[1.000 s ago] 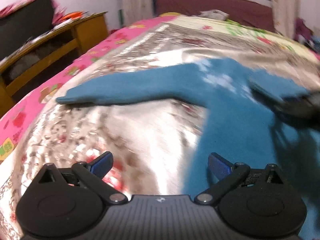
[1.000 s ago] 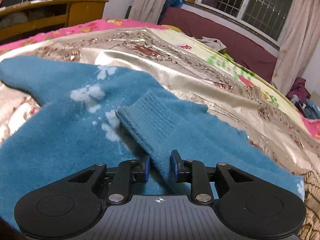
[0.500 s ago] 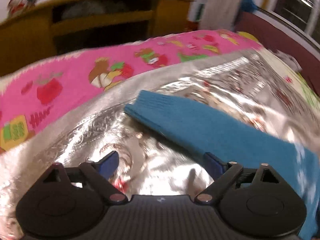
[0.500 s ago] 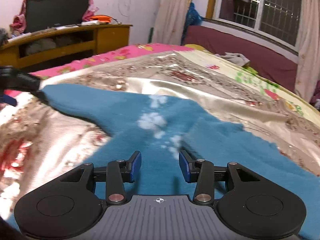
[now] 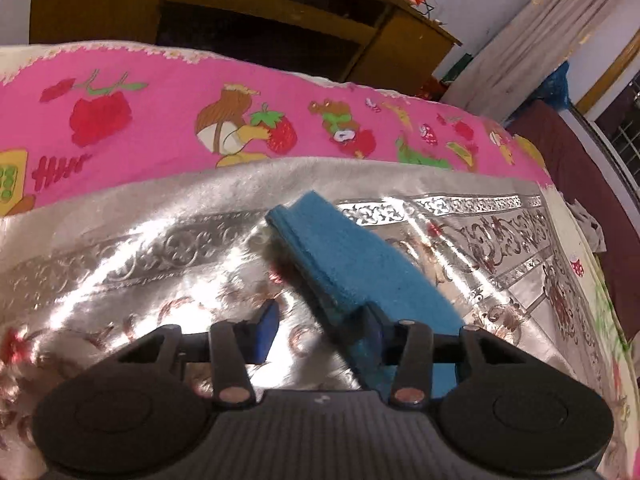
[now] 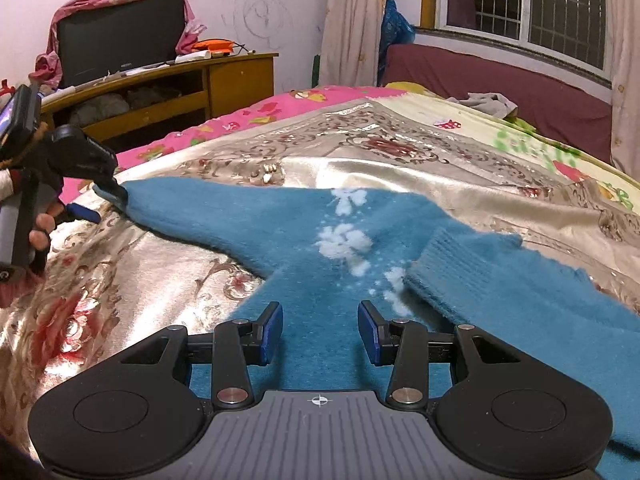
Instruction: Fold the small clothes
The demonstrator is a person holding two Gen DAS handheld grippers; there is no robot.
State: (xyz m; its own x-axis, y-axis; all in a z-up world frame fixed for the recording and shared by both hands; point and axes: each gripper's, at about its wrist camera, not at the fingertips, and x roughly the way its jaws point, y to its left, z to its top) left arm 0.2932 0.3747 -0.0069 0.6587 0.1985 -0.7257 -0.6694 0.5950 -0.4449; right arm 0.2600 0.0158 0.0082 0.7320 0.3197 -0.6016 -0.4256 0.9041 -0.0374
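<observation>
Left wrist view, left tongs [image 5: 320,330] closing on blue sweater [image 6: 304,240] sleeve (not yet pinched), right tongs [image 6: 320,332] gaping, empty

Wooden cabinet [image 6: 168,92] against a scribbled wall [image 6: 256,12]; barred window [image 6: 532,4] looks dark, curtains [image 6: 352,20] beside it.

Bare satin bedspread [image 6: 132,280] left of blue sweater [image 6: 280,232], wooden TV cabinet [image 6: 168,92] beyond bed edge

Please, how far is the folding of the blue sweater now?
Done: the folded sleeve lies across the sweater. In hand: the left tool has just been closing its jaws at the outstretched sleeve, near the cuff; the sleeve's edge is between them, not pinched yet. Left: bring that sleeve in, then probably fold the body.
</observation>
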